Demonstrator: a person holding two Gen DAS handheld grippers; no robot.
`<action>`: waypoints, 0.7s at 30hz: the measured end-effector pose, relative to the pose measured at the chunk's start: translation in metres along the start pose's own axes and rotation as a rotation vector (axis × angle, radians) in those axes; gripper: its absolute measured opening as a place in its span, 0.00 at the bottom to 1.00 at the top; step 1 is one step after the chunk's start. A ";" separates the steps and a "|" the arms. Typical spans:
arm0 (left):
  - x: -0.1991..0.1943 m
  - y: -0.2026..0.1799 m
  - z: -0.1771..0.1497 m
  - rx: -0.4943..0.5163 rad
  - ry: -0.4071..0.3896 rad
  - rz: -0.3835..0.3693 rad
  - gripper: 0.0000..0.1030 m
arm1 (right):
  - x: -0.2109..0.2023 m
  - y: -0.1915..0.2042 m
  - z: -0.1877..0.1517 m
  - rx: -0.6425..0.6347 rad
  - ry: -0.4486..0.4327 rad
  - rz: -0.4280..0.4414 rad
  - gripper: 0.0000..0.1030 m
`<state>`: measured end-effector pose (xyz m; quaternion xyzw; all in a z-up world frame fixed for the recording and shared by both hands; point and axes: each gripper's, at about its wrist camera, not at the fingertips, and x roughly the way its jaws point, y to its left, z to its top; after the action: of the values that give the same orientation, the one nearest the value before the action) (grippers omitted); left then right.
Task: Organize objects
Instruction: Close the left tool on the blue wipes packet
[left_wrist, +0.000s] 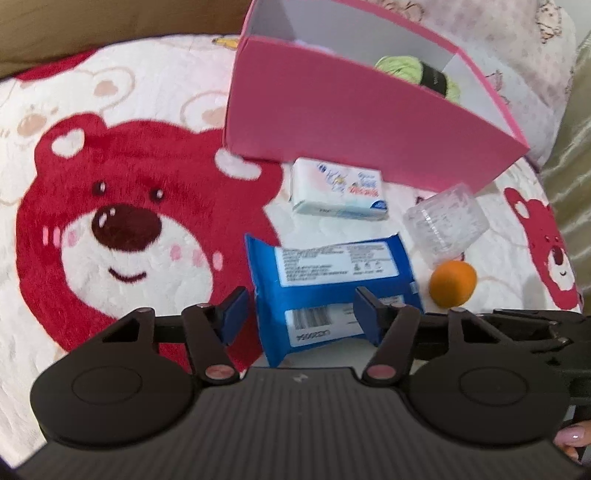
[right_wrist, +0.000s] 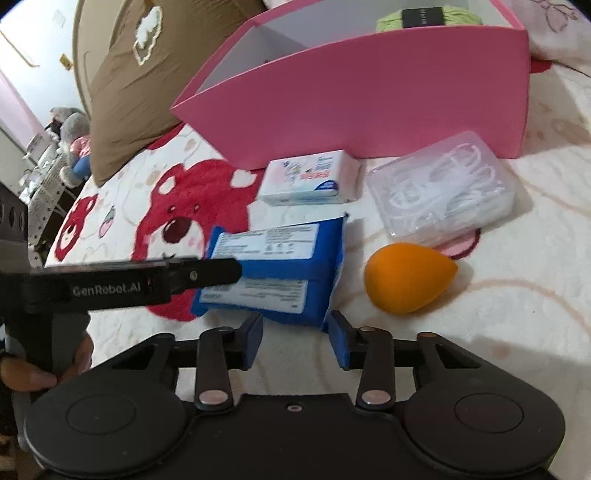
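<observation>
A blue wipes pack (left_wrist: 332, 280) (right_wrist: 280, 273) lies label-up on the bear blanket. My left gripper (left_wrist: 301, 314) straddles it: the left pad stands a sliver off the pack's side and the right finger (left_wrist: 369, 317) overlaps its top. The right wrist view shows a left-gripper finger (right_wrist: 218, 271) over the pack's far end. My right gripper (right_wrist: 297, 332) has its pads close together at the pack's near corner; whether they press on it is unclear. The open pink box (left_wrist: 351, 122) (right_wrist: 369, 92) behind holds green yarn (left_wrist: 402, 68) (right_wrist: 461, 14).
A white tissue pack (left_wrist: 340, 192) (right_wrist: 310, 177), a clear case of floss picks (left_wrist: 447, 221) (right_wrist: 443, 188) and an orange teardrop sponge (left_wrist: 452, 282) (right_wrist: 402, 280) lie before the box. A brown pillow (right_wrist: 147, 74) sits behind left. A hand (right_wrist: 29, 373) grips the left tool.
</observation>
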<state>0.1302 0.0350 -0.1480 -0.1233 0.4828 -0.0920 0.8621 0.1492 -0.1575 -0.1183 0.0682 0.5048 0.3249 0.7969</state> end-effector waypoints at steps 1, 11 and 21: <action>0.003 0.002 0.000 -0.010 0.008 0.008 0.56 | 0.001 -0.003 0.001 0.014 0.003 0.001 0.42; 0.004 -0.003 -0.001 -0.050 0.004 0.002 0.36 | 0.015 -0.015 0.003 0.097 -0.014 -0.005 0.41; 0.004 -0.005 0.001 -0.085 0.007 0.051 0.29 | 0.017 0.001 -0.001 0.018 -0.052 -0.052 0.31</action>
<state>0.1330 0.0287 -0.1495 -0.1470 0.4922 -0.0499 0.8565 0.1533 -0.1471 -0.1313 0.0706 0.4883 0.2975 0.8173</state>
